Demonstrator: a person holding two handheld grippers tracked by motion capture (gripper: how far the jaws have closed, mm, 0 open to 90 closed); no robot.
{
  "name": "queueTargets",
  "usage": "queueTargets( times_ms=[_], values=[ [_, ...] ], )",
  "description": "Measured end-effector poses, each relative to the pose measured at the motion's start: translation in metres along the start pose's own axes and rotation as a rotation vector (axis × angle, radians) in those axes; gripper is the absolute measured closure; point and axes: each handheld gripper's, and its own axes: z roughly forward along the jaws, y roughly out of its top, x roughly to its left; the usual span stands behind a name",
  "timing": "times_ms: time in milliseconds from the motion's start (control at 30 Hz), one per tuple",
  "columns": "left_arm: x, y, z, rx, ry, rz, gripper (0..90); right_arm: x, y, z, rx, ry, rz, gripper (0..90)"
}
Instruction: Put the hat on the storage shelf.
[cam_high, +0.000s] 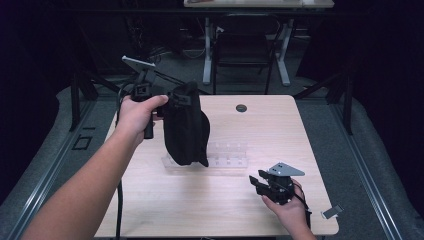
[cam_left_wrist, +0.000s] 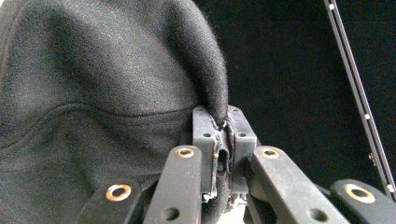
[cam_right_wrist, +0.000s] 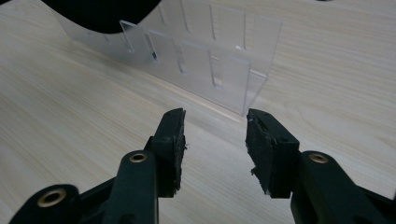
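Note:
A black fabric cap (cam_high: 185, 127) hangs over the left part of a clear acrylic rack (cam_high: 229, 155) in the middle of the table. My left gripper (cam_high: 171, 102) is held up above the table and shut on the cap's top edge. In the left gripper view the cap's cloth (cam_left_wrist: 93, 93) is pinched between the pads of that gripper (cam_left_wrist: 223, 126). My right gripper (cam_high: 256, 180) rests low near the table's front right and points toward the rack. In the right gripper view this gripper (cam_right_wrist: 215, 135) is open with nothing between its fingers, and the rack (cam_right_wrist: 210, 60) stands just beyond it.
The wooden table (cam_high: 280, 130) has a round cable hole (cam_high: 241, 108) near its far edge. A small white tag (cam_high: 332, 211) lies at the front right corner. A chair (cam_high: 245, 45) and desk legs stand behind the table.

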Motion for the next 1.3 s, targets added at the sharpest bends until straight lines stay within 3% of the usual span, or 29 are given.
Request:
queueTargets(
  times_ms=[300,667,1067,1300],
  values=[
    [0.001,0.0,0.001,0.003,-0.011,0.004,85.1,0.016,0.025,0.007,-0.004,0.047,-0.057,58.8],
    [0.002,-0.001,0.001,0.001,-0.019,0.0,85.0,0.04,0.056,0.02,0.014,0.138,-0.099,69.0],
    [0.002,-0.001,0.002,0.003,-0.026,0.005,84.9,0.061,0.074,0.032,0.026,0.2,-0.133,73.6],
    [0.0,-0.001,0.005,0.0,-0.028,0.0,84.9,0.078,0.086,0.036,0.03,0.241,-0.18,73.6]
  ],
)
